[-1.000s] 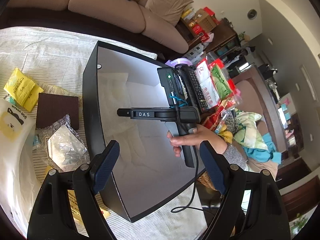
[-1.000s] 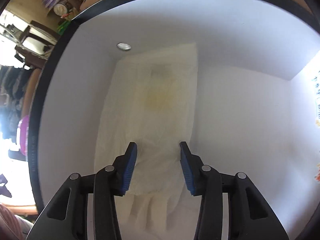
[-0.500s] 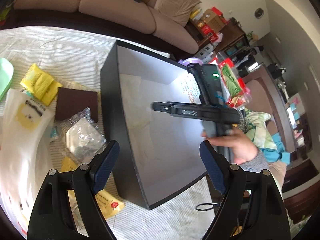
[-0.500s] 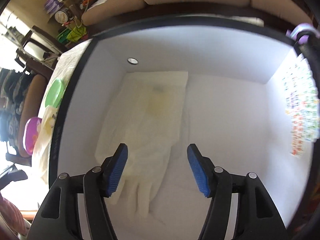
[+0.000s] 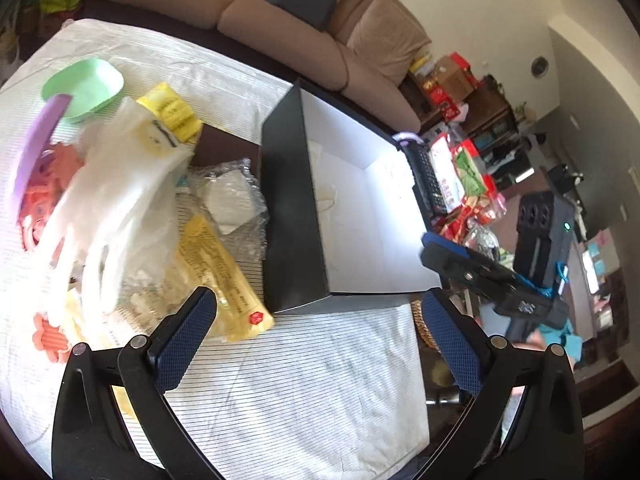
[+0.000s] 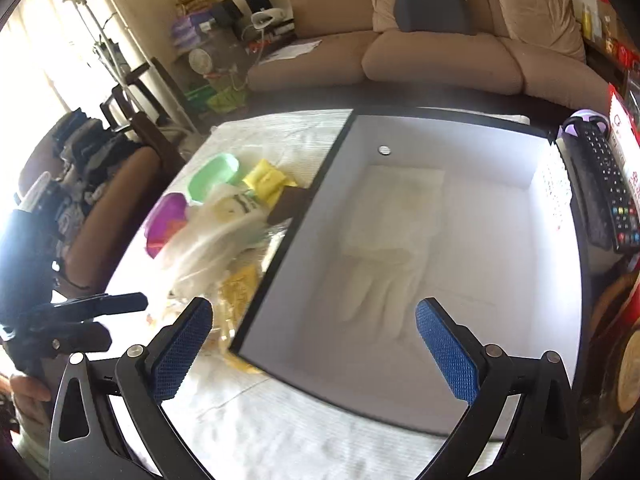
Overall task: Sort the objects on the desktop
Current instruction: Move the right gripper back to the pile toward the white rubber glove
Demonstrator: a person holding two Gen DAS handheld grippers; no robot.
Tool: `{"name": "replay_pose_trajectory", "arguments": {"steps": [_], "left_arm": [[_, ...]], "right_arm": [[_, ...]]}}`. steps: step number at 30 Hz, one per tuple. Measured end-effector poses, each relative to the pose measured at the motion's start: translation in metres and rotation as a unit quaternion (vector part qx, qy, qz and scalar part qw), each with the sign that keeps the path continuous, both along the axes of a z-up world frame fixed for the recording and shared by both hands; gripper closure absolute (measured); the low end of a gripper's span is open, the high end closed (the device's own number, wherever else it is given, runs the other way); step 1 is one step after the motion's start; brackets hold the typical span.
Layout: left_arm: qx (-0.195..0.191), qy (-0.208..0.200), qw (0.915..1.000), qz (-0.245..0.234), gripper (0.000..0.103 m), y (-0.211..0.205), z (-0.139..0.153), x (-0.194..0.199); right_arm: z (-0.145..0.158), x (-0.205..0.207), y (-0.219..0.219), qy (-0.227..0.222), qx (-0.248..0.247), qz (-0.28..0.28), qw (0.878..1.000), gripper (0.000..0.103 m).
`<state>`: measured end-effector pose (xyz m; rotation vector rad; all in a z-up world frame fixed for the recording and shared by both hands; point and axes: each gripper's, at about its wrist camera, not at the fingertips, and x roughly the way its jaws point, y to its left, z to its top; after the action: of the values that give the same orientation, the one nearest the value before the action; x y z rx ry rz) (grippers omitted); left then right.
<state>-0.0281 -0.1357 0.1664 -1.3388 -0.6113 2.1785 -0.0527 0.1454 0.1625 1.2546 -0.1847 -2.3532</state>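
Observation:
A black box with a white inside (image 5: 296, 224) (image 6: 460, 412) stands on the striped cloth. A whitish glove (image 6: 384, 264) lies flat on its floor. Left of the box is a heap: white plastic bags (image 5: 116, 200) (image 6: 216, 236), yellow packets (image 5: 220, 276) (image 6: 266, 180), a brown pad (image 5: 220, 148), a clear bubble-wrapped item (image 5: 230, 196), a green dish (image 5: 84, 88) (image 6: 212, 176). My left gripper (image 5: 320, 340) is open and empty above the cloth in front of the box. My right gripper (image 6: 314, 344) is open and empty above the box's near edge.
A purple lid (image 5: 36, 148) and orange flower shapes (image 5: 50, 336) lie at the far left. A black remote (image 6: 604, 188) lies right of the box, with red snack packs (image 5: 464, 176) beyond. A sofa (image 6: 440, 60) runs along the back.
Both grippers have pulled back and up from the box. The right gripper's jaws have opened wide and left the glove lying in the box. The left view has swung toward the heap.

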Motion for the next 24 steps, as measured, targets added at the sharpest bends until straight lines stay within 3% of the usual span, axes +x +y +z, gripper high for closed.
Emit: {"name": "replay_pose_trajectory", "arguments": {"steps": [6, 11, 17, 21, 24], "left_arm": [[-0.064, -0.007, 0.9934, 0.095, 0.000, -0.065, -0.033, 0.025], [-0.046, -0.012, 0.9873, 0.151, 0.000, -0.112, -0.069, 0.033], [-0.063, -0.013, 0.9868, 0.149, 0.000, -0.125, -0.089, 0.013], [-0.035, -0.022, 0.9875, 0.152, 0.002, -0.131, -0.103, 0.004], [-0.028, -0.027, 0.9867, 0.157, 0.010, -0.135, -0.111, -0.003]], "right_arm": [[0.001, 0.058, -0.049, 0.007, -0.023, 0.038, 0.999, 0.000], [-0.015, 0.077, -0.099, 0.019, -0.013, 0.060, 0.998, 0.000], [-0.035, 0.066, -0.152, 0.051, 0.037, 0.062, 0.996, 0.000], [-0.042, 0.051, -0.172, 0.067, 0.023, 0.053, 0.996, 0.000], [-0.048, 0.042, -0.186, 0.085, 0.027, 0.046, 0.995, 0.000]]}}
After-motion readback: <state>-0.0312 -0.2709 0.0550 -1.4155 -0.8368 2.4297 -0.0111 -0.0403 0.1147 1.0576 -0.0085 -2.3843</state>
